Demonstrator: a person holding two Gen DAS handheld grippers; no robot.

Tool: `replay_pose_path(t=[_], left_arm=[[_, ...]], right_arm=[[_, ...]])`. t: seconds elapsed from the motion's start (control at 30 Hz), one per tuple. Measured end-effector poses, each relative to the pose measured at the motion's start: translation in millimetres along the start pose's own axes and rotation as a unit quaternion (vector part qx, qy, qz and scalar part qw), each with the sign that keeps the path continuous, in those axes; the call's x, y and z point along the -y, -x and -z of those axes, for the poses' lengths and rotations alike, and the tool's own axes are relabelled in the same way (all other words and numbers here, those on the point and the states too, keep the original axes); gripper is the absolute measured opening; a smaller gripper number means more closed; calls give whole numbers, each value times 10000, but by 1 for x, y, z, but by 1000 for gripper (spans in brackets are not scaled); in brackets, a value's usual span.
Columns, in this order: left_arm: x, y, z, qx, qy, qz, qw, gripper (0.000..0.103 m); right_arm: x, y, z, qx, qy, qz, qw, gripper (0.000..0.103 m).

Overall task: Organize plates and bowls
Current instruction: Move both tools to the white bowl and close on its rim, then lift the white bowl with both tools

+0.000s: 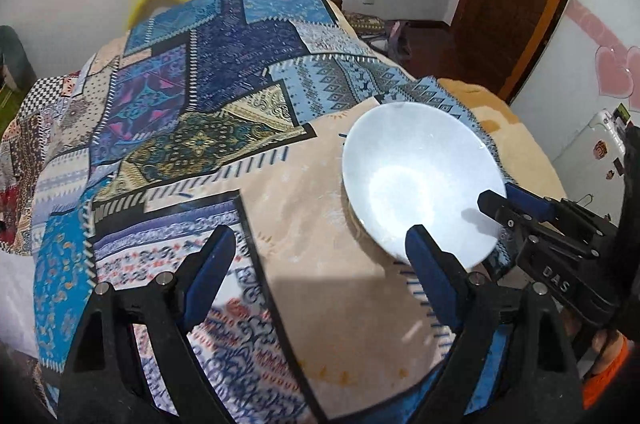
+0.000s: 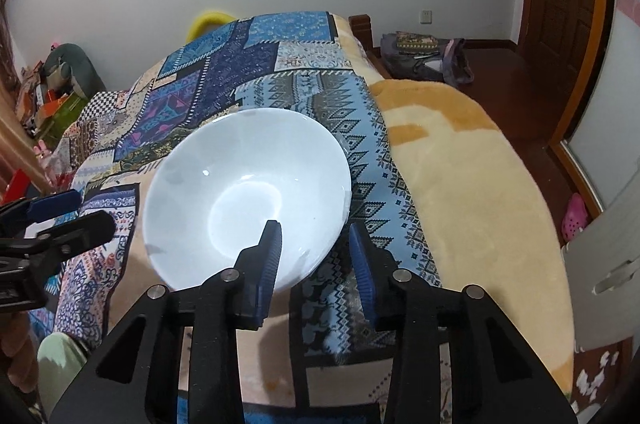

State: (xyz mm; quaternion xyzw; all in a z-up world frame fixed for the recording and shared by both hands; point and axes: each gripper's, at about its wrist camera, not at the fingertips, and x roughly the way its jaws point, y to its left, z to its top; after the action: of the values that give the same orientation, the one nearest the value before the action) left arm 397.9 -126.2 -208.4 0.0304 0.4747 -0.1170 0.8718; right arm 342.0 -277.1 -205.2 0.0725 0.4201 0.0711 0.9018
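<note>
Risk: bed [image 2: 460,159] under patchwork cloth [image 1: 224,71] is soft, so white bowl [image 2: 248,195], tilted on it, may rock or slip from right gripper [image 2: 316,256], jaws astride near rim, not yet clamped; left gripper [image 1: 320,256] apart, empty.

Only "DAS", in pale raised letters on the black body of the right gripper [image 1: 496,197], seen from the left wrist.
</note>
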Motion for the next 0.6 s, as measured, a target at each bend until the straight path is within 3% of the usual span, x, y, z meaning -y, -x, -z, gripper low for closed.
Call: replay_pose_path(t=[0.13,0.5,0.6], left_arm=[[3,-23,-4,-227,10,18,9997,70],[10,-63,-9,-622,232,273,9974,49],[16,-68,-10,-579,151,127,9981,41]], right_arm=[[4,-10,0,-97,-58,-74,9999,28],[2,-26,-4,-254,-45,-152,9996,21],[0,-29,-5,-273,8,-137,9995,21]])
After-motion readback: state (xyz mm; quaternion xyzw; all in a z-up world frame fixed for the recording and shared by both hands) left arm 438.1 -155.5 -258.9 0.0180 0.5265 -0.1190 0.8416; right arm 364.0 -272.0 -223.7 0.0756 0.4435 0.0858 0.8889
